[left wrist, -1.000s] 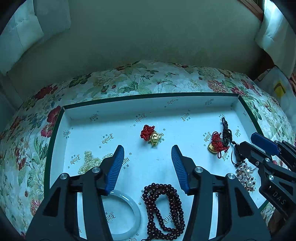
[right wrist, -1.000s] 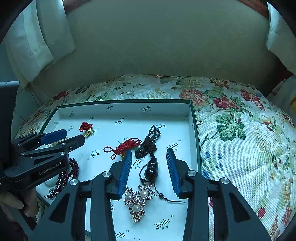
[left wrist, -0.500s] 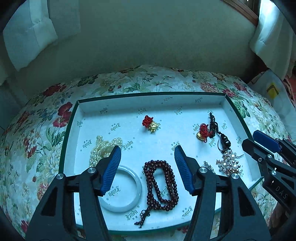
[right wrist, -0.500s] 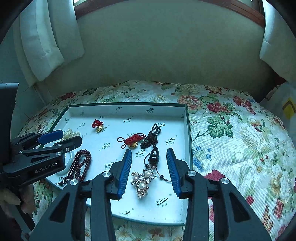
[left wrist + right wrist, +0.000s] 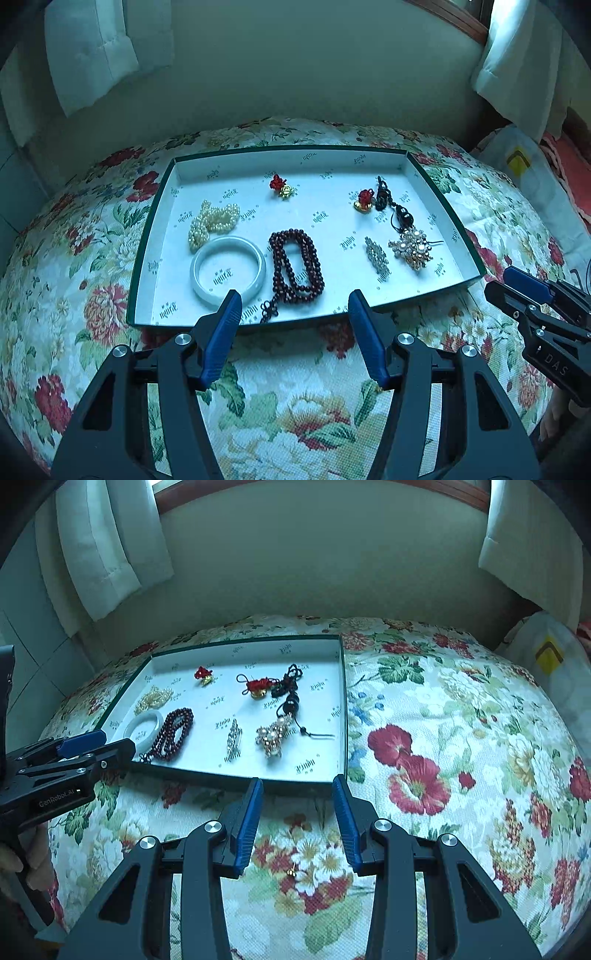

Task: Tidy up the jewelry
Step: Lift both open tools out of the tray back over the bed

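Two empty hand-held grippers, left [image 5: 293, 308] and right [image 5: 297, 788], spread wide, short of jewelry tray [image 5: 458, 221], floral cloth [image 5: 461, 738] beneath

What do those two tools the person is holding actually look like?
Both the left tool and the right tool are matte black plastic frames with silver rivets and two blue ribbed pads. White lettering marks their sides: "GenRobot.AI" and "DAS". No cables show.

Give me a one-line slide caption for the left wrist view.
Open left gripper hovers before a tray holding a white bangle, dark red beads, pearls and brooches.
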### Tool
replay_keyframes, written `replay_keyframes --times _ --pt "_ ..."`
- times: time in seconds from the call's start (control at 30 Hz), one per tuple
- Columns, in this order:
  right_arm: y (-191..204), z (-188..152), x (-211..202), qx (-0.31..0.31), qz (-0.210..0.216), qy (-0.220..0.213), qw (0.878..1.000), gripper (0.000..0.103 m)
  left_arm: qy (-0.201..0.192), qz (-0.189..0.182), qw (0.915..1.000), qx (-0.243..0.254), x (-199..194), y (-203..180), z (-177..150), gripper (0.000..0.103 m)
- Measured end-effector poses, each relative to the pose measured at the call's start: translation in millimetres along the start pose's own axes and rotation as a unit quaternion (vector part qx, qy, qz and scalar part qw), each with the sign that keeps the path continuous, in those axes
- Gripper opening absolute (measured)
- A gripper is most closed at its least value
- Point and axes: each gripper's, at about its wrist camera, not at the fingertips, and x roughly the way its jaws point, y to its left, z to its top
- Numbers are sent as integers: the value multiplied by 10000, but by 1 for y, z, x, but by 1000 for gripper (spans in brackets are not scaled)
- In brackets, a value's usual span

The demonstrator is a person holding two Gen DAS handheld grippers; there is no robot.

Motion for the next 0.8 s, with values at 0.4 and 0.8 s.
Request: replay_keyframes --times 0.4,0.8 --pt "4 -49 -8 2 5 363 9993 39 140 78 9994 -323 -14 10 -37 59" --pt "15 -50 3 -92 30 428 9990 29 207 125 9985 -495 -19 15 -56 60"
